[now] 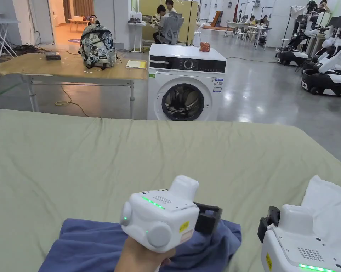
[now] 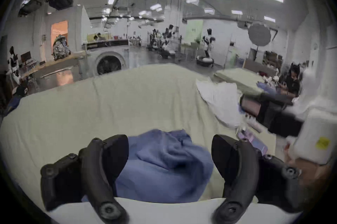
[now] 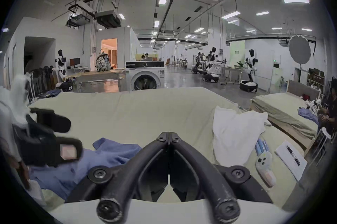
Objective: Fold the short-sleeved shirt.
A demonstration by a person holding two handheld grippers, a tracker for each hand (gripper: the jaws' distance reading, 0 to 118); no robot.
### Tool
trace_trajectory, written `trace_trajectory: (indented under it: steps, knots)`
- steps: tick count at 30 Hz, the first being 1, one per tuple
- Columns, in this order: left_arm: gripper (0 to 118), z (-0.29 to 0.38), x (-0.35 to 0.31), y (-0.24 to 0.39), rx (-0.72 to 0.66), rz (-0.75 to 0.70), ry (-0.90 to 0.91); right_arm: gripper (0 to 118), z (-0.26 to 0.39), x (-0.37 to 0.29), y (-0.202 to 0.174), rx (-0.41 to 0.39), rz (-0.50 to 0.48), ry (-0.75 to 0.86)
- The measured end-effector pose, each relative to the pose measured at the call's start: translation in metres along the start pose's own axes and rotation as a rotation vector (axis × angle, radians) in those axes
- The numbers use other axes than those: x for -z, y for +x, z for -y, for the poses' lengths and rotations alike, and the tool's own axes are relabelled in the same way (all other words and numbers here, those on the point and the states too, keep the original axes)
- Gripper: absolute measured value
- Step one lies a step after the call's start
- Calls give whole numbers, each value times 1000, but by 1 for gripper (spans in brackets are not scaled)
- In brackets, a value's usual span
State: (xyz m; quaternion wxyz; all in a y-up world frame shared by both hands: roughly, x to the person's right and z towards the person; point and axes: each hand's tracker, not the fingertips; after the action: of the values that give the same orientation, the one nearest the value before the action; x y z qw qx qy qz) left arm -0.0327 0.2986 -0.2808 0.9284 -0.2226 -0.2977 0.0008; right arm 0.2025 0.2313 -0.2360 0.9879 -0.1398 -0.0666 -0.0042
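1. On the near edge of the bed (image 1: 95,148), the blue shirt (image 1: 91,248) lies crumpled on the pale green sheet.
2. The left gripper (image 2: 169,151) hovers over the shirt's right part, fingers (image 2: 116,155) spread wide with nothing between them.
3. The right gripper (image 3: 169,138) is right of the shirt, fingers pressed together, empty.
4. A white pillow (image 3: 235,133) lies at the bed's right side.

A green-sheeted bed (image 1: 130,156) carries a crumpled blue shirt (image 1: 95,244) and white cloth (image 1: 325,202).
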Motion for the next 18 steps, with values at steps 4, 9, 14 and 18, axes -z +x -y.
trace_trajectory:
  steps: [4, 9, 14, 18]
  knots:
    - [92, -6, -41, -24, -52, -50, 37, 0, -6, -1, -16, -9, -32, 9]
    - [4, 23, -85, -45, -72, -232, 64, 0, -7, -1, -40, -38, -81, 34]
    - [0, 67, -116, -73, -190, -347, 9, 0, -5, -1, -65, -56, -127, 48]
    - [0, 97, -133, -104, -319, -396, -35, 0, -1, 3, -79, -56, -157, 37]
